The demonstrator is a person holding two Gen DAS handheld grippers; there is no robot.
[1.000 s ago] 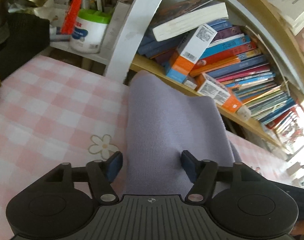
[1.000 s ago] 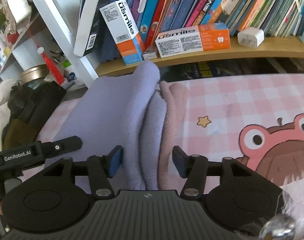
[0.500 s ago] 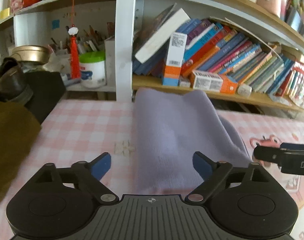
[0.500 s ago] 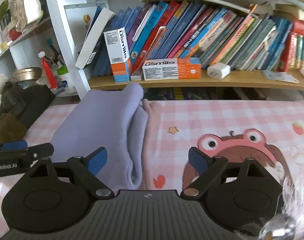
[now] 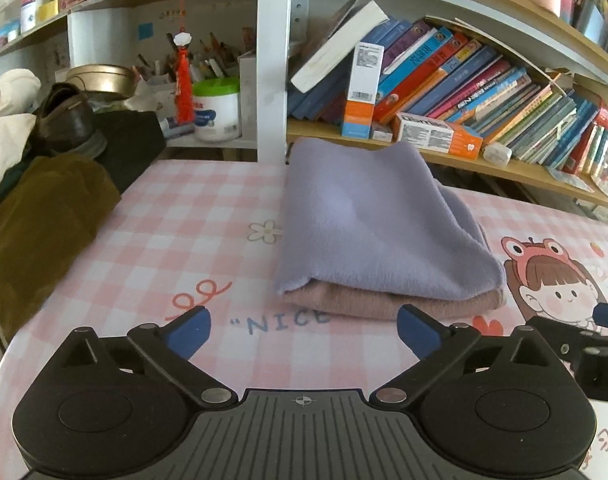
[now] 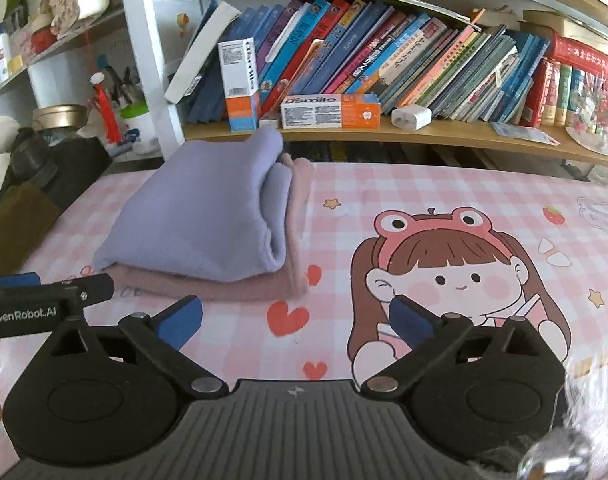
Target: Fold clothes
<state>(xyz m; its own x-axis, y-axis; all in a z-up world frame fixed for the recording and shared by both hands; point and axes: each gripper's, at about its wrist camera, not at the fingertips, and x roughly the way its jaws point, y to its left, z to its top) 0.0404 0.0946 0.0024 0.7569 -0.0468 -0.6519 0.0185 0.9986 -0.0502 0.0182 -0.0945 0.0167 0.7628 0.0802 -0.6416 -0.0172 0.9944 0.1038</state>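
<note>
A second ago both claws sat close over the lilac garment with its cloth between their pads; now they have drawn back from it and it lies free, folded, on top of a pink garment on the checked table, near the bookshelf. That suggests this fold is done and the stack released. Left to right: a brown garment waits at the table's left edge, probably the next piece, though its shape is hard to read. The left claw tilts downward just short of the stack's near edge, its jaws opening wide with nothing between them. The right claw angles down likewise, jaws opening and empty, over the cartoon print.
</note>
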